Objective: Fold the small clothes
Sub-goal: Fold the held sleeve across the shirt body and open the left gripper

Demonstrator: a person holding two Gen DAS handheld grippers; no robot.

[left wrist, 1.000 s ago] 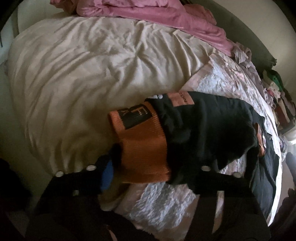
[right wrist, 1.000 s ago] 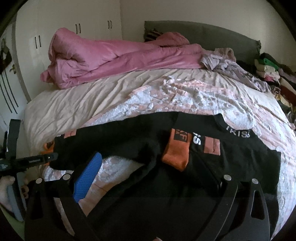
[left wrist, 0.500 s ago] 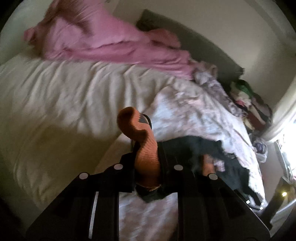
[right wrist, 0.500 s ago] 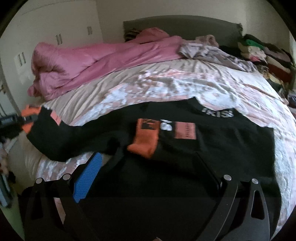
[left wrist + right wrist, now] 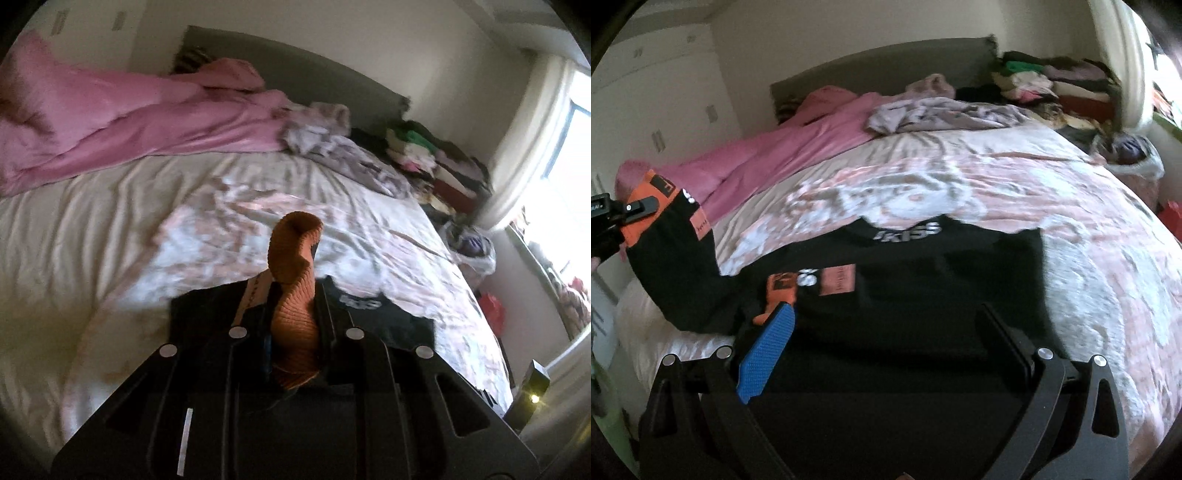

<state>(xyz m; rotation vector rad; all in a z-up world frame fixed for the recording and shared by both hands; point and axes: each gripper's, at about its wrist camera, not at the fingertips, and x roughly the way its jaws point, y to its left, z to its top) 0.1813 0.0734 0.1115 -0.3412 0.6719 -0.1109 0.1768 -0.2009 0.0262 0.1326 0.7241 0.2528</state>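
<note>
Sweatshirt (image 5: pixel 923 280), black with orange cuffs, is the one garment being folded, and it lies flat on the pink patterned blanket (image 5: pixel 1071 206) of the bed, its collar with white letters pointing to the headboard (image 5: pixel 886 62). One sleeve is already folded in: its orange cuff (image 5: pixel 781 286) rests on the chest of the sweatshirt, just beside a pink label. The other sleeve is not yet folded; the left gripper (image 5: pixel 291 317) is closed tight on the second orange cuff (image 5: pixel 295 280) and holds this sleeve lifted off the bed, out past the sweatshirt's side. I judge that this sleeve must next be laid across the body, and after it the body must be folded, so the larger part of the work is left. The right gripper (image 5: pixel 886 339) hangs over the lower part of the sweatshirt with its jaws wide apart and nothing between them. Counted: one sweatshirt, two cuffs, two sleeves, two grippers.
</note>
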